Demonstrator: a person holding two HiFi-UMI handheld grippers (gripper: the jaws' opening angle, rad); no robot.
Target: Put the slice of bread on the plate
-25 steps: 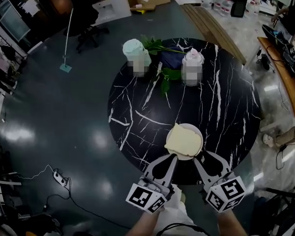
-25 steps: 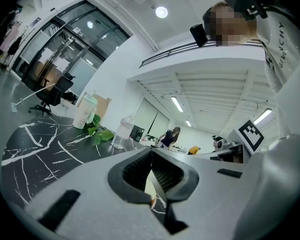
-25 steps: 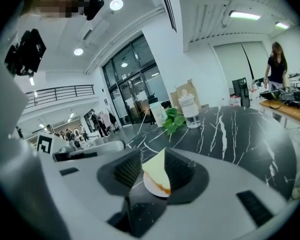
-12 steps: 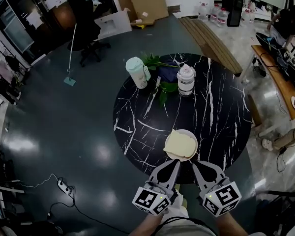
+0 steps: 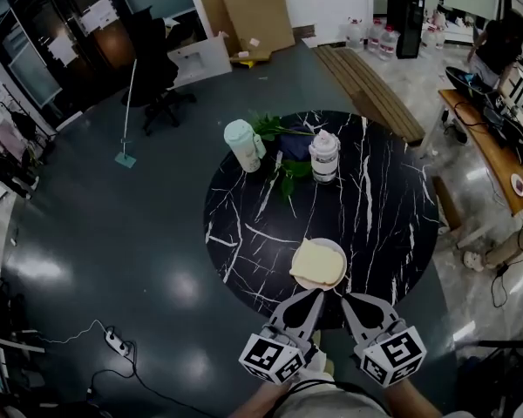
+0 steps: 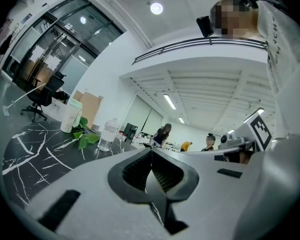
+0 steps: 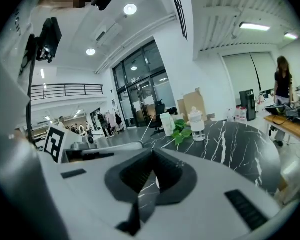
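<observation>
A pale slice of bread (image 5: 315, 260) lies on a small white plate (image 5: 339, 253) near the front edge of the round black marble table (image 5: 383, 198). My two grippers hang side by side just off that edge, below the plate and touching neither it nor the bread. The left gripper (image 5: 319, 293) points at the plate's near rim, and in the left gripper view its jaws (image 6: 151, 153) are shut with nothing between them. The right gripper (image 5: 345, 299) is beside it, and in the right gripper view its jaws (image 7: 152, 152) are shut and empty.
At the table's far side stand a mint tumbler (image 5: 241, 144), a clear lidded jar (image 5: 323, 155) and green leaves (image 5: 288, 178). On the floor beyond are an office chair (image 5: 159, 68) and cardboard (image 5: 254, 5). A power strip (image 5: 116, 344) lies at the lower left, a wooden desk (image 5: 497, 138) at the right.
Both grippers have drawn back from the plate toward the person and risen. The bread stays on the plate. The right gripper's fingers look closer together than at first.
</observation>
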